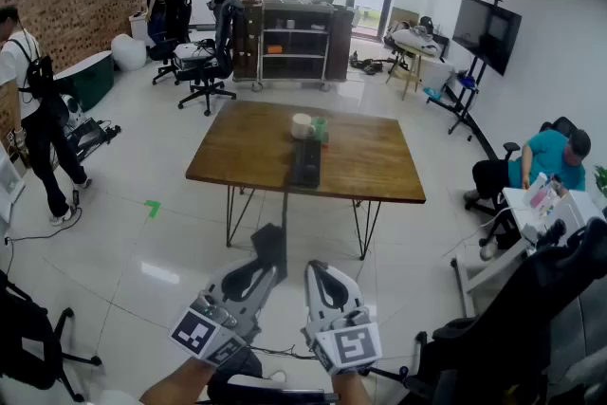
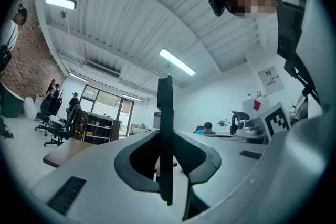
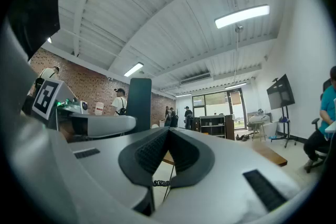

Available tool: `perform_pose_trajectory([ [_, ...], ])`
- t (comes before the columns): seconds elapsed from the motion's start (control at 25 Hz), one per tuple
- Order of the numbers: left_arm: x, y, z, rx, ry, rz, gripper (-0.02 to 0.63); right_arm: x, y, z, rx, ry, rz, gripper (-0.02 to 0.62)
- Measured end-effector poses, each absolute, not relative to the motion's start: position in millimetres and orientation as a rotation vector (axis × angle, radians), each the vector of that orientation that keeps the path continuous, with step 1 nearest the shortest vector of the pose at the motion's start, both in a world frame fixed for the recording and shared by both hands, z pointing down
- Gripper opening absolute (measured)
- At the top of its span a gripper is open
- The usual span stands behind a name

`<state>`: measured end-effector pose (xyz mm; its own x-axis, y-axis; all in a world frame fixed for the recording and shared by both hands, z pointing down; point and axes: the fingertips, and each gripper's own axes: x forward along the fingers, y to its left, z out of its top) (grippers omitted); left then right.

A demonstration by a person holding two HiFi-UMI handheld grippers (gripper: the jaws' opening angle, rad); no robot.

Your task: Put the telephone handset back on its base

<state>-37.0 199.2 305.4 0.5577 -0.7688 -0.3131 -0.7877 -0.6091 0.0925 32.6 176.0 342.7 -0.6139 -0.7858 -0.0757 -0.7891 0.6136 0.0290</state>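
Left gripper (image 1: pixel 254 275): the jaws are closed on the dark, flat telephone handset (image 1: pixel 270 244). It stands edge-on between the pads and projects beyond the tips. Right gripper (image 1: pixel 325 272): the jaws are fully together with nothing between them. A coiled cord (image 3: pixel 160 183) shows below the right jaws. Both grippers are held side by side above the tiled floor (image 1: pixel 171 232), well apart from the wooden surface (image 1: pixel 379 171). On that surface lies the dark, oblong telephone base (image 1: pixel 305 163). Just behind it stand a white cup (image 1: pixel 302 125) and a green item (image 1: pixel 321 129).
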Motion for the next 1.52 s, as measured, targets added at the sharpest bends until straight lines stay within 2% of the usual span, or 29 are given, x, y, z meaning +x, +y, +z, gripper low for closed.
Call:
perform_pose_trajectory([
  [0.76,-17,161,310,-2.734,1.335,0.531,0.071,57,144,339,-1.378,2.764,0.141,0.000],
  [1.52,-24,55,319,-2.768,1.354,0.518,0.070,51,43,347,-1.397,2.800,0.125,-0.001],
])
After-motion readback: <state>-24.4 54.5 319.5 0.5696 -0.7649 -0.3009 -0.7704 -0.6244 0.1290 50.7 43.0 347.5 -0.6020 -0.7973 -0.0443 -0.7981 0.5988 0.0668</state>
